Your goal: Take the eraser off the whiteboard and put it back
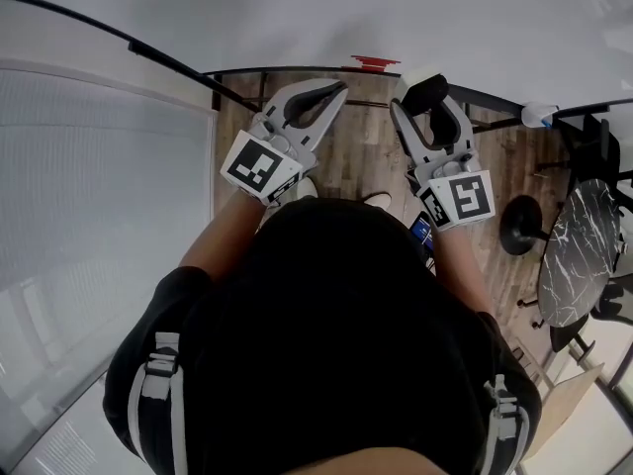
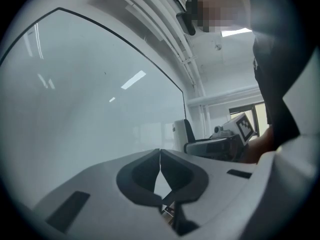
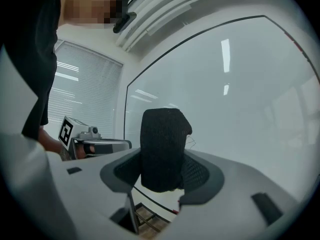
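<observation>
The eraser point(image 3: 162, 149), a dark felt block with a pale back point(image 1: 425, 85), sits upright between the jaws of my right gripper point(image 3: 163, 176), which is shut on it. The right gripper point(image 1: 423, 107) points level at the whiteboard point(image 1: 415, 8), a short way off its surface. The left gripper point(image 1: 334, 91) is beside it on the left, pointing at the same board. Its jaws meet with nothing between them point(image 2: 160, 156). From the left gripper view, the right gripper point(image 2: 215, 145) and the eraser's pale back point(image 2: 180, 131) show at the whiteboard's point(image 2: 90, 109) right edge.
A window with blinds point(image 1: 99, 186) fills the left side. A red object point(image 1: 376, 63) sits at the whiteboard's lower edge. A dark marbled round table point(image 1: 584, 255) and a black stool base point(image 1: 522, 224) stand on the wooden floor point(image 1: 361, 156) at the right.
</observation>
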A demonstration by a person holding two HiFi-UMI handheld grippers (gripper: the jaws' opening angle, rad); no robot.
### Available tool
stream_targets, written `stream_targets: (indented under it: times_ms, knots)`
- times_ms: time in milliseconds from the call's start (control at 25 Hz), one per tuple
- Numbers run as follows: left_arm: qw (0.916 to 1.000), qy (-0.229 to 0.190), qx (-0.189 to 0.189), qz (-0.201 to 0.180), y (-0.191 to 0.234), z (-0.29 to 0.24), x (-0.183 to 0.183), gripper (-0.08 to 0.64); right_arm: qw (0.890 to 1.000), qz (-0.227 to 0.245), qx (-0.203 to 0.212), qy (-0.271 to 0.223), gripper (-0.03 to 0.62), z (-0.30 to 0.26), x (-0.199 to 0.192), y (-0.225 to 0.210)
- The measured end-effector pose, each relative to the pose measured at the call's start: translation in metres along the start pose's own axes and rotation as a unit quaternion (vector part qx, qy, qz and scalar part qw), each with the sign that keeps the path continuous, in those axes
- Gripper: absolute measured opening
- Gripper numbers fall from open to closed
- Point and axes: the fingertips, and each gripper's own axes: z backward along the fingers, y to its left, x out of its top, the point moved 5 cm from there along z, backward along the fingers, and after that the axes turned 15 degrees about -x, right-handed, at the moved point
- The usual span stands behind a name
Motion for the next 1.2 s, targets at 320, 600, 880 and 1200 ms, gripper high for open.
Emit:
stream_targets:
  times_ms: [320,600,880,1200]
  knots:
    - [0.9999,-0.006,0.012,0.01,0.01,0.037,-0.006,0.006,1.0,0.011,0.017,0.003,0.222,-0.015,0.001,0.038]
    - [0.9998,-0.008,0.013,0.014,0.014,0.053,-0.006,0.006,1.0,0.011,0.012,0.008,0.222,-0.019,0.0,0.052]
    - [0.9998,-0.011,0.012,0.012,0.021,0.06,-0.007,0.006,1.0,0.014,0.006,0.007,0.222,-0.025,0.0,0.058]
    - [0.9998,-0.014,0.017,0.004,0.026,0.055,-0.002,0.006,1.0,0.022,0.001,0.003,0.222,-0.027,0.004,0.05]
